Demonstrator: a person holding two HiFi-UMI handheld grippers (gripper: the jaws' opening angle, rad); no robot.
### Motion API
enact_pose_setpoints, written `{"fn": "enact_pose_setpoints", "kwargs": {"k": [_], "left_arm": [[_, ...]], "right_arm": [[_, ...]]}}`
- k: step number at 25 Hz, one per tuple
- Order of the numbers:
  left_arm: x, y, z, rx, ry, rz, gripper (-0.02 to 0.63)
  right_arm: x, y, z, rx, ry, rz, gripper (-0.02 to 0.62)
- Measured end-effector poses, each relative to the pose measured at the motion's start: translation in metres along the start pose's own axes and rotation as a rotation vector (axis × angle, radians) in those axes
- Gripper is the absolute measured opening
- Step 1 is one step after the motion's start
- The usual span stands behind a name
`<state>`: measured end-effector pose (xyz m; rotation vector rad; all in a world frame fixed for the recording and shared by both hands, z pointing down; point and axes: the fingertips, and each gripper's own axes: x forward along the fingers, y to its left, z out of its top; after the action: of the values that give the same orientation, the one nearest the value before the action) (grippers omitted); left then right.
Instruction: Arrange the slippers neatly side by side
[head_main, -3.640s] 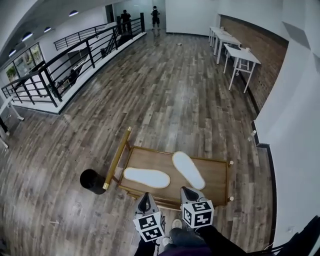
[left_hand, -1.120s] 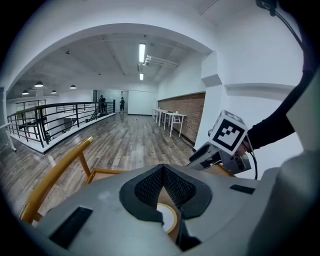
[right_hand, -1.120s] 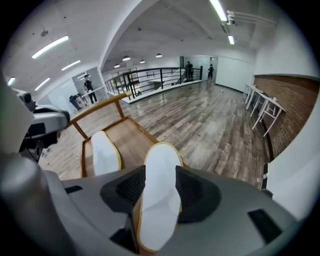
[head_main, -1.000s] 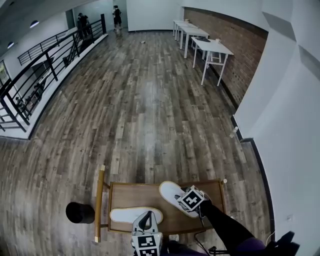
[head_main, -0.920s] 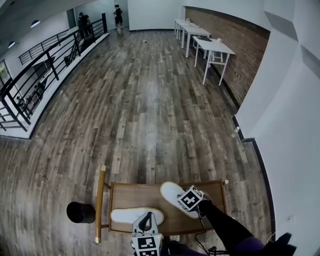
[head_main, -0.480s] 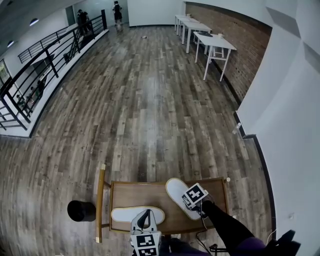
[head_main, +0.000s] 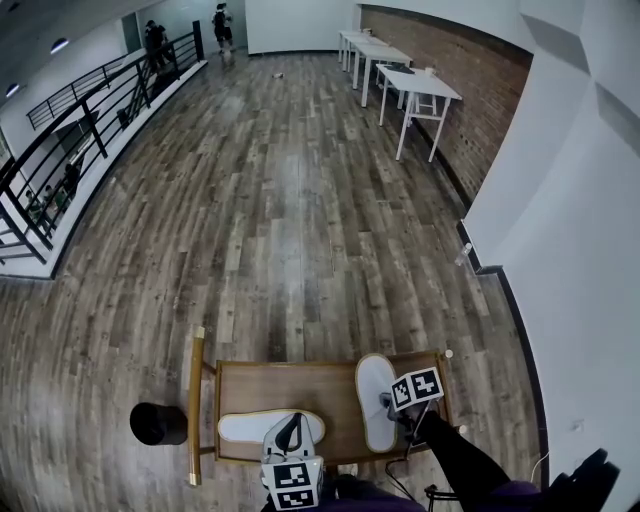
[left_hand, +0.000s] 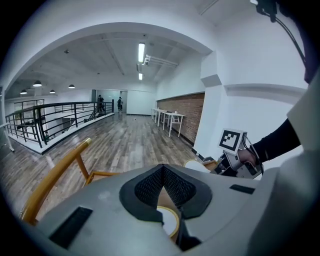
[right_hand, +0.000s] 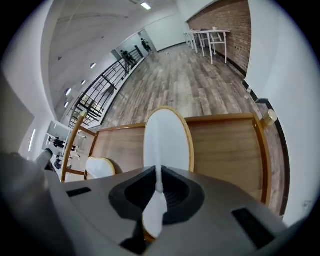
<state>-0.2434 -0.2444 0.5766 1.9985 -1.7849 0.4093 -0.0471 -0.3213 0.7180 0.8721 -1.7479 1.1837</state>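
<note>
Right tool (head_main: 388, 407) is gripping the white slipper (head_main: 374, 395) by its near end; its jaws have just been closing on this thin edge. This slipper is lying on the right part of the wooden table (head_main: 300, 385), pointing away from the person. Left tool (head_main: 291, 424) is hanging closed and empty over the second slipper (head_main: 262, 428), which is lying crosswise on the left part, apart from the first.

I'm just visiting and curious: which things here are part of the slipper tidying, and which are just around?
In the job: right slipper, just clamped by the right gripper; left slipper; left gripper; wooden table.
Just around: black cylinder; white tables; railing.
</note>
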Motion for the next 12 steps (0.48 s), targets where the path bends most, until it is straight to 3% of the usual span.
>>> {"fn": "enact_pose_setpoints", "kwargs": {"k": [12], "left_arm": [[-0.005,0.010,-0.006,-0.011,0.014,0.032,0.002]], "right_arm": [[0.025,-0.001,-0.009,0.062,0.066,0.022,0.021]]}}
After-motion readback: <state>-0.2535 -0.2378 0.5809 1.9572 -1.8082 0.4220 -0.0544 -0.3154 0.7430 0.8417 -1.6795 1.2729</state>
